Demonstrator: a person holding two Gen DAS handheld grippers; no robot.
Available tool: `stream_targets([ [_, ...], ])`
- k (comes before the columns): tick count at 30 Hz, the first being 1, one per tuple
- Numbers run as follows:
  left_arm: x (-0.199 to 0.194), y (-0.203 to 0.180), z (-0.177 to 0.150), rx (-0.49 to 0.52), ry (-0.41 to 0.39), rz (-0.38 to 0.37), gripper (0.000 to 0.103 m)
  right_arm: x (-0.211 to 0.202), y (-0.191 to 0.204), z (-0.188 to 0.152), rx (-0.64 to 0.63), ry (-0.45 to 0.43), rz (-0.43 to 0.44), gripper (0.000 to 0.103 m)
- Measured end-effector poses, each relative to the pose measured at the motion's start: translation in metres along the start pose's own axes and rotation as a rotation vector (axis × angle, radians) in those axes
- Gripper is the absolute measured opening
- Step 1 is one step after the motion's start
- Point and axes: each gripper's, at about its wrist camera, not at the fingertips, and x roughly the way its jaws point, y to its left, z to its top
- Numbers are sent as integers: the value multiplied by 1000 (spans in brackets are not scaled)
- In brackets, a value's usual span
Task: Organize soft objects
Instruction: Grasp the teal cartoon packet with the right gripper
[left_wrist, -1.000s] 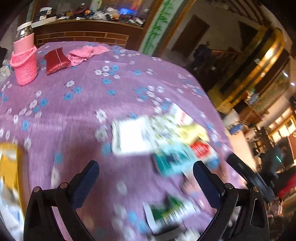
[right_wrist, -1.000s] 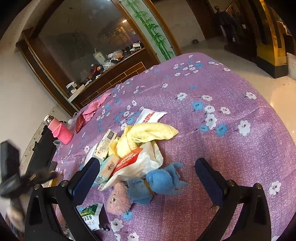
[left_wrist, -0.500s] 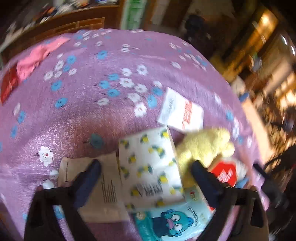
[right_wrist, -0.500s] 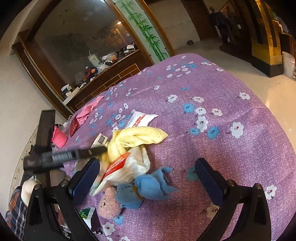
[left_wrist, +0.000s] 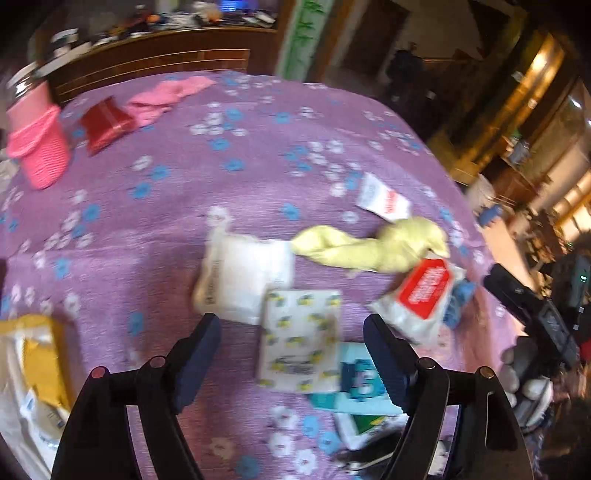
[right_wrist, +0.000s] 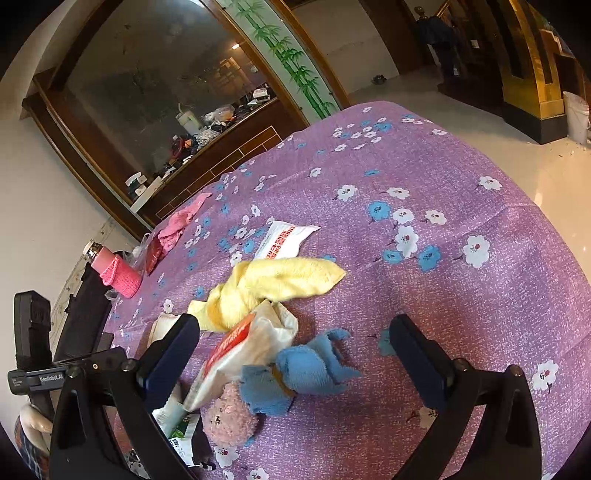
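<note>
Tissue packs (left_wrist: 299, 339): several; one yellow towel (right_wrist: 273, 284).

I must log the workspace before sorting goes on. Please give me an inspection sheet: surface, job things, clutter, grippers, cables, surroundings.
Surface: purple flowered tablecloth, bare on its right side.
Job's things: yellow towel, blue cloth toy, pink plush, pink cloth.
Clutter: tissue packs, red-label bag, pink-sleeved bottle.
Grippers: left gripper opening over the packs, holding nothing; right gripper open, straddling the toy.
Cables: nothing seen.
Surroundings: cluttered wooden sideboard, bamboo panel.
</note>
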Motion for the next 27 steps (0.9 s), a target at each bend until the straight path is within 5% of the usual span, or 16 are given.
stream_targets([
  [8,41,-13,-15,33,45,39,82,4,9,-4,-45,17,2,103],
  [12,58,-33,-20,132,14,99,81,6,7,-4,-41,20,-5,103],
  [14,56,-36,-19,139,12,64,55,6,6,-4,-41,20,-1,103],
  [22,27,-18,-25,63,-10,56,58,7,49,-16,-205,89,130,103],
  [27,43,-12,-31,79,37,122,69,18,112,-31,-466,288,220,103],
])
